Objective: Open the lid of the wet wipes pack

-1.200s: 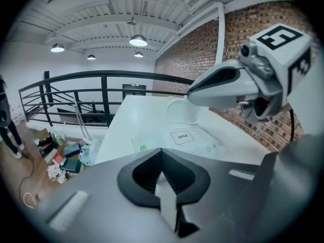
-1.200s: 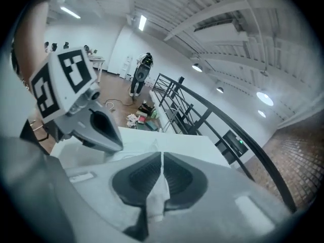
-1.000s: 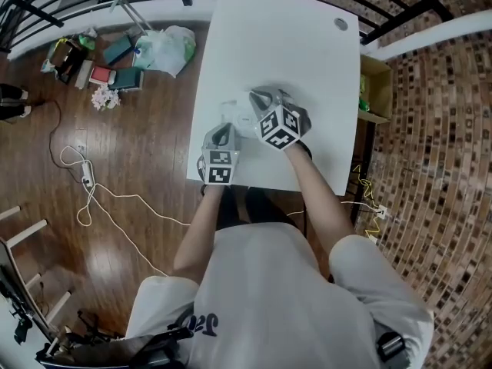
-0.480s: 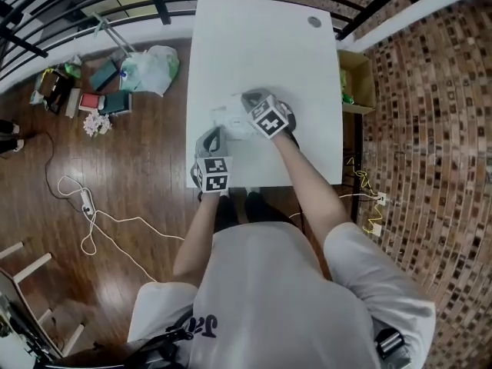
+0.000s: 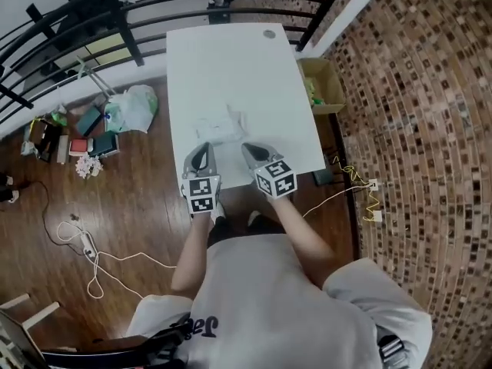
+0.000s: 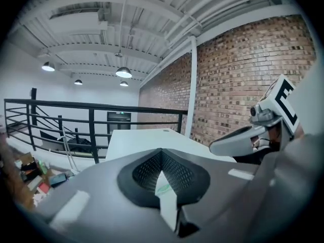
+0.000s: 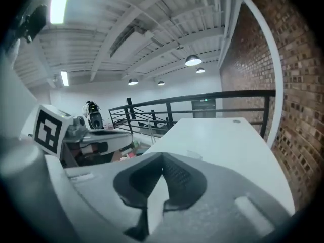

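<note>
The wet wipes pack (image 5: 217, 126) lies pale and crinkled near the middle of the white table (image 5: 231, 60); whether its lid is up is too small to tell. Both grippers hover at the table's near edge, apart from the pack and pointing toward it. My left gripper (image 5: 202, 149) is shut with nothing held, and in its own view the pads (image 6: 161, 156) meet, with a sliver of the pack's green print (image 6: 163, 189) showing below them. My right gripper (image 5: 249, 149) is shut and empty too, pads together (image 7: 162, 158). Each gripper shows in the other's view: right gripper (image 6: 217, 146), left gripper (image 7: 126, 132).
A black railing (image 5: 123, 33) runs behind and left of the table. Bags and books (image 5: 115, 118) lie on the wooden floor at left, and a white cable (image 5: 92, 252) trails nearer me. A cardboard box (image 5: 321, 83) stands at the table's right side beside the brick surface.
Both grippers have drawn back from the pack to the table's near edge and risen. The right gripper rolled upright and left the pack. The head view has shifted farther back.
</note>
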Available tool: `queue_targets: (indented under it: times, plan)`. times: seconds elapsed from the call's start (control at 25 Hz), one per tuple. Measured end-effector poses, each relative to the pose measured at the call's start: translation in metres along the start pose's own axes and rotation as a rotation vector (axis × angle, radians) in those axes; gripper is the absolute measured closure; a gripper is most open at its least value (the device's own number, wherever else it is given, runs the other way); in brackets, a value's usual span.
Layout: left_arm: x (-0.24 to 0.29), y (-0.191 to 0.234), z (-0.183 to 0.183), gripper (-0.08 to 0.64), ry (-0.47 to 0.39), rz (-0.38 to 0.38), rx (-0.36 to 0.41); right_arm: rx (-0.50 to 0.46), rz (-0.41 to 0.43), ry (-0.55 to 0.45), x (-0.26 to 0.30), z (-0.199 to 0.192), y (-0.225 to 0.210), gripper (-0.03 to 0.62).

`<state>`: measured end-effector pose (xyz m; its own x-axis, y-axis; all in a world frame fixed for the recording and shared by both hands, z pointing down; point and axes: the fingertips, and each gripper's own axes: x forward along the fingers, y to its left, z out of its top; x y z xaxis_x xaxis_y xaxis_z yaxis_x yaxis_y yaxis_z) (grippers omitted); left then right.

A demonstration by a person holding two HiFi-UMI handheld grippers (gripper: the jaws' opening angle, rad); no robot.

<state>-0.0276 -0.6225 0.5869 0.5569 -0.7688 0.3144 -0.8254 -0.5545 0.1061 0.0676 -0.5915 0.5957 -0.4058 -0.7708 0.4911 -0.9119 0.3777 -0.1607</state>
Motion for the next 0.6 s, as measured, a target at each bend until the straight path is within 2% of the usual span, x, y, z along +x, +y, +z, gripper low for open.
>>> queue_targets:
  times: [0.12,0.24,0.32,0.4,0.48,0.52,0.6]
  plan:
    - [-0.03,-0.023,0.014,0.548,-0.044,0.004,0.014,-0.05,0.01,-0.063,-0.035,0.006,0.026,0.601]
    - [-0.061,-0.047,0.038,0.548,-0.125,0.004,0.032,-0.124,0.02,-0.188,-0.075,0.028,0.048,0.601]
    - [-0.092,-0.076,0.056,0.545,-0.199,-0.037,0.027,-0.143,0.028,-0.27,-0.11,0.032,0.064,0.601]
    - [-0.145,-0.109,0.072,0.545,-0.3,-0.044,0.053,-0.082,0.06,-0.33,-0.154,0.019,0.087,0.601]
    - [-0.2,-0.136,0.082,0.546,-0.362,0.039,0.114,0.0,0.08,-0.364,-0.203,-0.003,0.105,0.601]
    - [-0.221,-0.15,0.083,0.546,-0.37,0.073,0.123,0.021,0.069,-0.365,-0.225,-0.016,0.108,0.601]
    - [-0.245,-0.184,0.072,0.545,-0.333,0.09,0.118,0.017,0.018,-0.324,-0.262,-0.045,0.101,0.601]
